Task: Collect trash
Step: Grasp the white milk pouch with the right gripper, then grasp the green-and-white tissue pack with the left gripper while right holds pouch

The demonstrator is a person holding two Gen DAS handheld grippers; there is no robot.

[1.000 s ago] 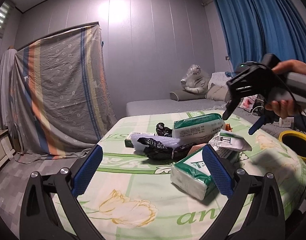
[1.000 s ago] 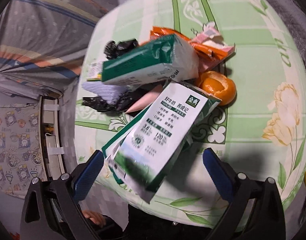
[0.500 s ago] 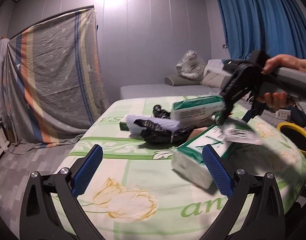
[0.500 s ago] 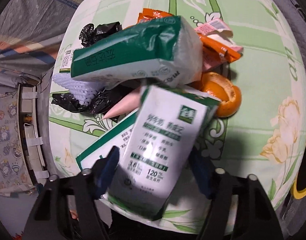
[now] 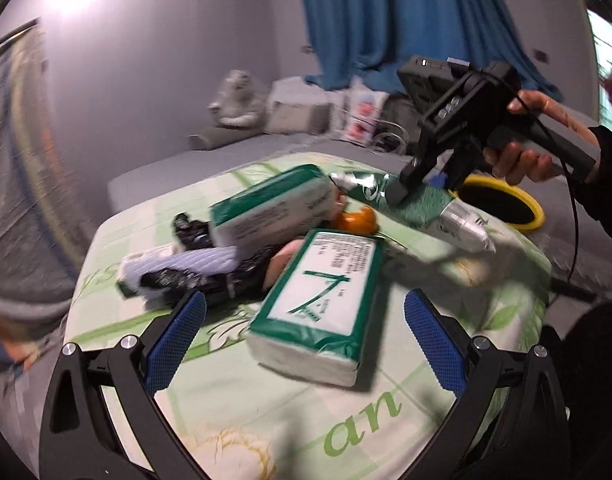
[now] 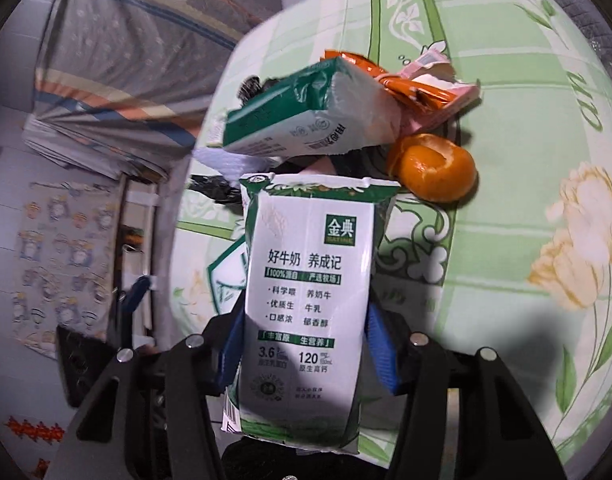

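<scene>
Looking at the surface (image 5: 518,268), most of the trash pile hasn't been touched: two tissue packs (image 5: 326,300), black bags (image 5: 193,276), orange peel (image 6: 434,168) and wrappers (image 6: 422,92) all sit there. Right gripper (image 6: 306,344) is clamped on the milk carton (image 6: 310,292), lifted near the yellow bin (image 5: 502,204), I'd guess. Left gripper (image 5: 306,340) hangs spread wide, holding nothing.
</scene>
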